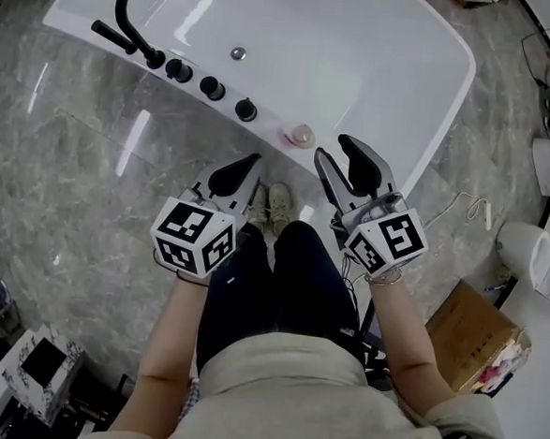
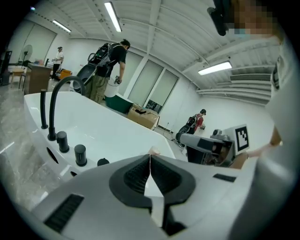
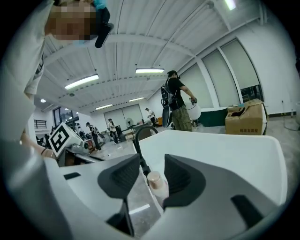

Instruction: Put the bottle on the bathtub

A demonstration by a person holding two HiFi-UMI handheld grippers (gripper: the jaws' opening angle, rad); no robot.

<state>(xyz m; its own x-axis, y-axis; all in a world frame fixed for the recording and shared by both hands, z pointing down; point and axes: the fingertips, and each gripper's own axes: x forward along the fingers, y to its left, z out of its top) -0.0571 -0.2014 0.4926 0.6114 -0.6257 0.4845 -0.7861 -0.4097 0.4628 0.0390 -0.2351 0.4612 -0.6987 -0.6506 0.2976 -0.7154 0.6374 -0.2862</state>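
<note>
A small pink bottle [image 1: 302, 134] stands upright on the white bathtub's [image 1: 398, 72] near rim, with nothing holding it. My right gripper [image 1: 337, 152] is open just right of it and a little nearer to me, and grips nothing. In the right gripper view the bottle [image 3: 157, 184] shows in the gap beyond that gripper's [image 3: 151, 174] spread jaws, not touched by them. My left gripper [image 1: 252, 163] is shut and empty, below and left of the bottle. In the left gripper view its jaws [image 2: 150, 164] meet, and only the bottle's cap [image 2: 154, 151] peeks over them.
A black curved faucet [image 1: 128, 11] and three black knobs [image 1: 212, 88] line the tub rim left of the bottle. A cardboard box [image 1: 474, 329] and a white toilet [image 1: 533, 258] stand at the right. The person's shoes [image 1: 269, 205] are on the marble floor below the rim. People stand beyond the tub.
</note>
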